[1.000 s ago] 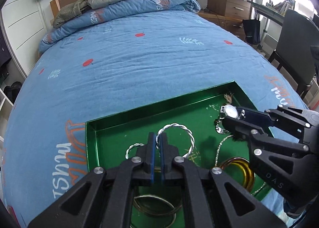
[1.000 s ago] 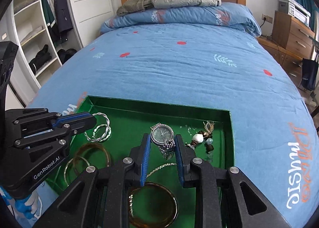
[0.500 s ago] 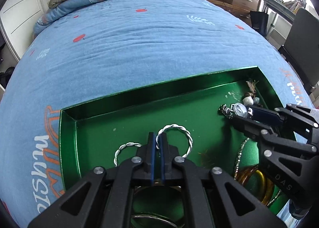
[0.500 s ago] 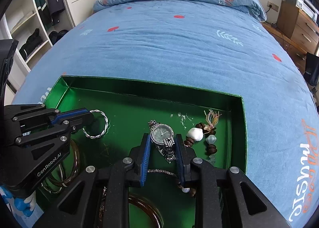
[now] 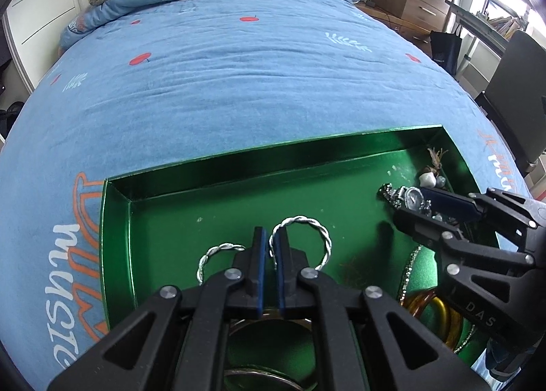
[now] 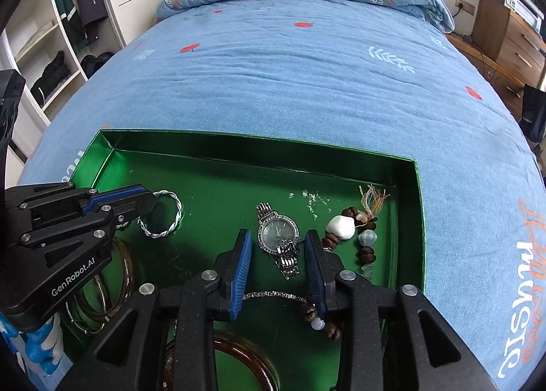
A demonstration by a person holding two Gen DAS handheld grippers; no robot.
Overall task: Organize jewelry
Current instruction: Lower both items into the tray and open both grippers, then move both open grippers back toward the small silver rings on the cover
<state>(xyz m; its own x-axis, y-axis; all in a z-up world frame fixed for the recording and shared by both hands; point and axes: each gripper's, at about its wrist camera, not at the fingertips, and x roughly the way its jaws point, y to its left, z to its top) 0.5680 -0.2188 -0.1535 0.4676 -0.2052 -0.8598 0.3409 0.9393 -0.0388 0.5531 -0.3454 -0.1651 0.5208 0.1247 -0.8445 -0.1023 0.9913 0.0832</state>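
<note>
Both claws reach into the shiny green tray (image 6: 407,206). The right gripper (image 6: 278,247) is opening around the silver round-faced watch (image 6: 278,237) lying there. The left gripper (image 5: 268,244) is opening, its narrow gap beside the twisted silver ring (image 5: 307,223).

Both claws tilted downward, left claw (image 5: 269,247) and right claw (image 6: 278,251) opening.
</note>
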